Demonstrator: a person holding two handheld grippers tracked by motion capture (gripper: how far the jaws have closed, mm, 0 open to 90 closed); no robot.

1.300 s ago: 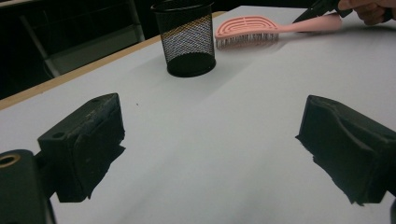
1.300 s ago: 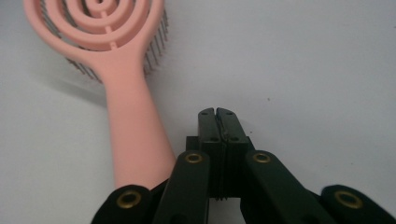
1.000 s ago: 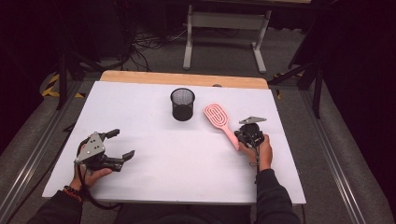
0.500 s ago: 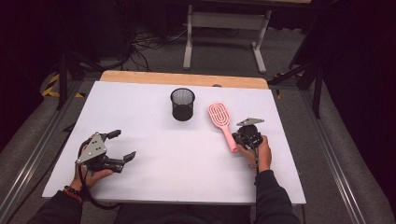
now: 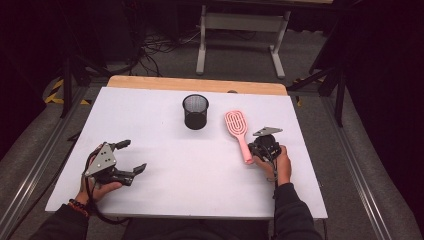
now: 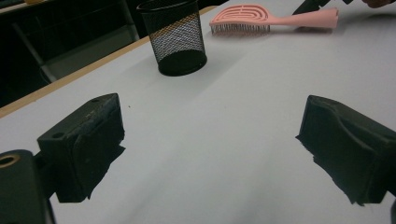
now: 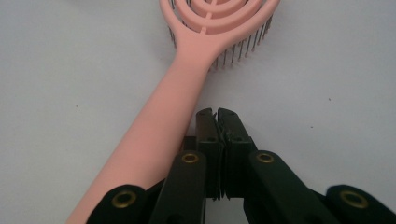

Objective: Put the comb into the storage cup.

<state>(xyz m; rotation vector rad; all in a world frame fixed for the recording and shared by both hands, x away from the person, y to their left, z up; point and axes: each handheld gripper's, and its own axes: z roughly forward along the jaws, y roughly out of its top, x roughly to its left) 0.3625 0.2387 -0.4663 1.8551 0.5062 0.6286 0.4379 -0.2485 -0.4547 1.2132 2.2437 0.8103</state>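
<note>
A pink hairbrush (image 5: 236, 123) lies on the white table, bristles down, its handle toward my right gripper (image 5: 256, 148). In the right gripper view the jaws (image 7: 217, 115) stand pressed together with nothing between them, and the brush handle (image 7: 173, 107) lies just to their left, beside them. Those jaws have just been opening by a hair, though the pads still look closed. A black mesh cup (image 5: 195, 111) stands upright left of the brush. My left gripper (image 5: 132, 156) rests open near the table's front left. Past its wide-spread jaws (image 6: 210, 149) I see the cup (image 6: 177, 39) and the brush (image 6: 261, 16).
The white table top (image 5: 190, 180) has a wooden strip (image 5: 195, 84) along its far edge. A metal stand (image 5: 240, 30) and cables lie on the floor beyond. Dark frames flank both sides of the table.
</note>
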